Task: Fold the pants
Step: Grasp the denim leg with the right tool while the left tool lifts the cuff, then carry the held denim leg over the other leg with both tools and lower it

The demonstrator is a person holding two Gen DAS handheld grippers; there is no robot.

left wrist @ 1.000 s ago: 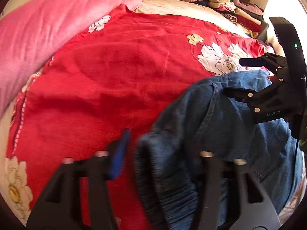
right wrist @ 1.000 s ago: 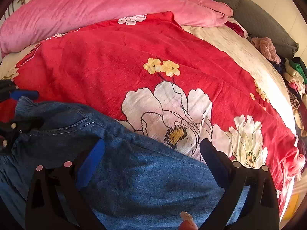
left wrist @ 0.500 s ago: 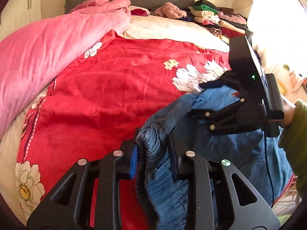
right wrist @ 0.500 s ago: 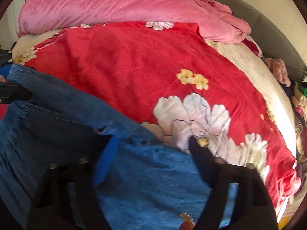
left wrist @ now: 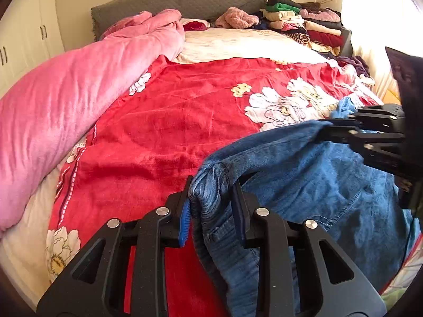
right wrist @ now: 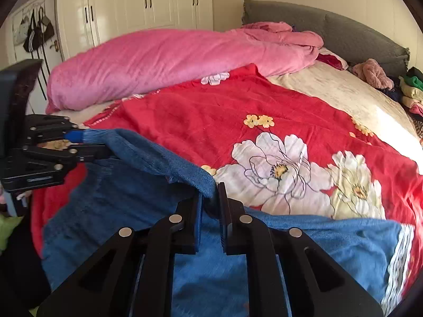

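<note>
Both grippers are clenched on the blue jeans (left wrist: 304, 185), which hang above the near edge of the red floral blanket (left wrist: 171, 121). The left gripper (left wrist: 211, 198) pinches a bunched corner of the denim, and the right gripper (right wrist: 210, 198) pinches the top edge farther along.

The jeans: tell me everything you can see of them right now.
The jeans are blue denim with visible seams and stitching. Their upper edge is lifted and stretched between the left hand-held gripper and the right hand-held gripper, both clamped on bunched fabric. The rest hangs down over the red floral blanket.
</note>
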